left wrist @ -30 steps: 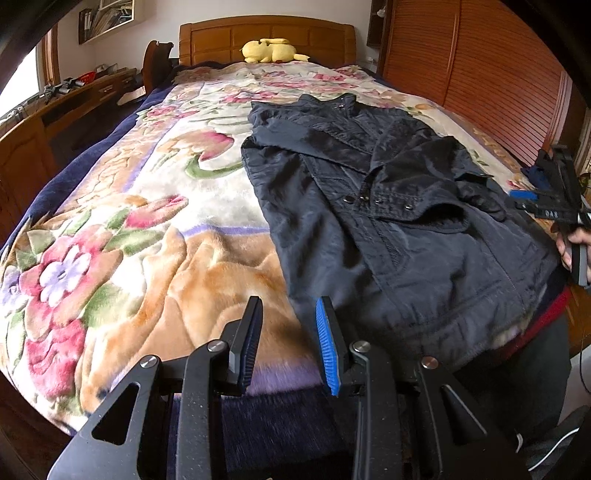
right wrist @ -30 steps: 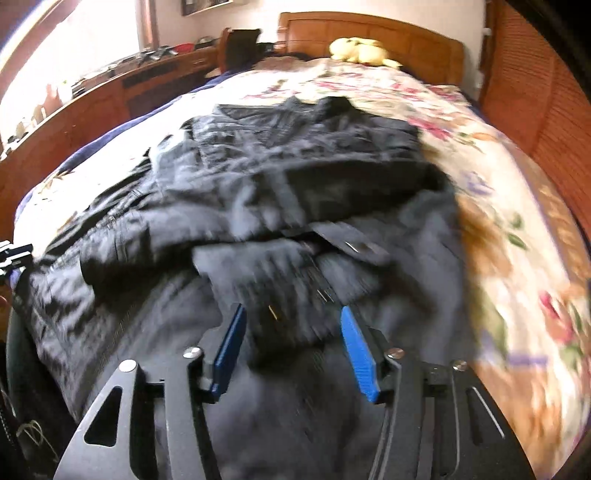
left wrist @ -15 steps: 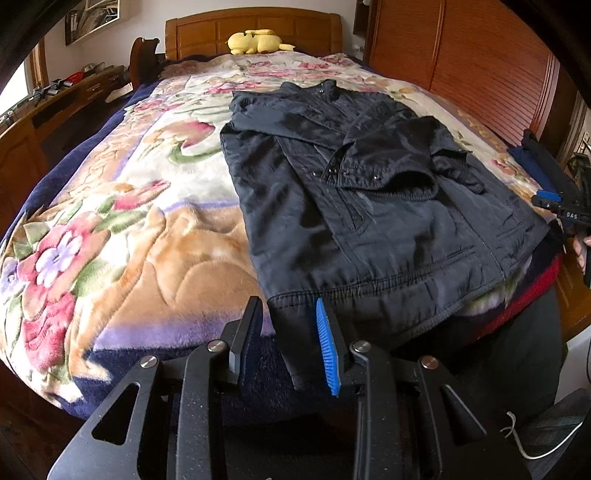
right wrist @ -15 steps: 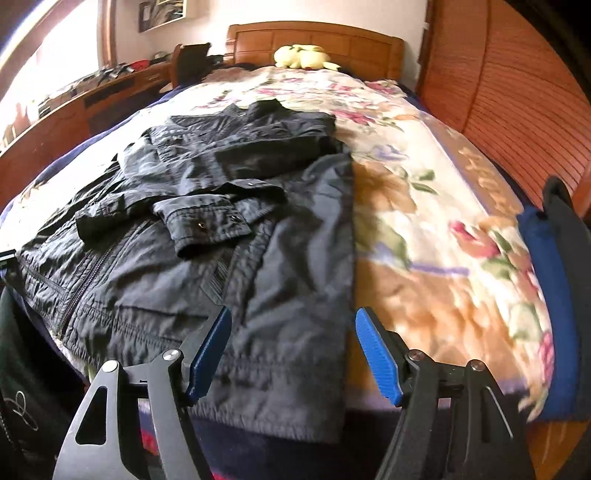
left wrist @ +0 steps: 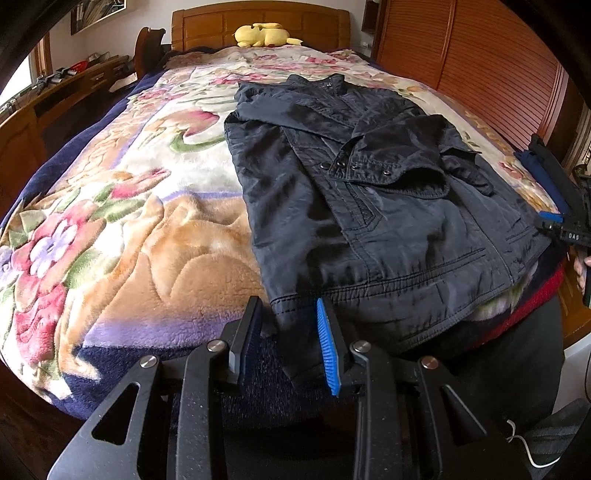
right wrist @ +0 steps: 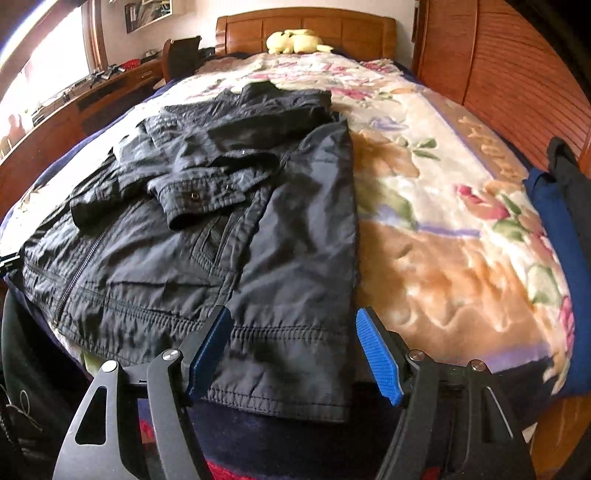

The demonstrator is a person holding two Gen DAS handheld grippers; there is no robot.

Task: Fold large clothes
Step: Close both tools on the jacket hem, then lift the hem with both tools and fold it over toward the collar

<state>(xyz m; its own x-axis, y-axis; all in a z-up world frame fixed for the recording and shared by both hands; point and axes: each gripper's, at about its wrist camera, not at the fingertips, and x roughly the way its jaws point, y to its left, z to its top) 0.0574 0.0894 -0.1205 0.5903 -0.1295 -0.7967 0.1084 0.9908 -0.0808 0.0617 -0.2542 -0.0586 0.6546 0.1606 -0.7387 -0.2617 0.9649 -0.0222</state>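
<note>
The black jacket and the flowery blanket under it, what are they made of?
The jacket looks like thin woven cloth, maybe nylon or cotton, with a slight sheen, stitched seams and metal snaps. The blanket looks like soft plush fleece: its surface is fuzzy, with shapes pressed into the pile.

I am looking over a floral blanket (left wrist: 122, 229) that is covering the bed, its pink flowers and orange patches running up toward a wooden headboard (left wrist: 258, 22). A yellow plush toy (left wrist: 264, 35) is lying on the blanket just in front of that headboard. A slatted wooden wardrobe (left wrist: 491, 70) is standing along one side of the bed, and a wooden desk (right wrist: 74, 107) with small clutter is running along the other, under a bright window (right wrist: 40, 40)
</note>
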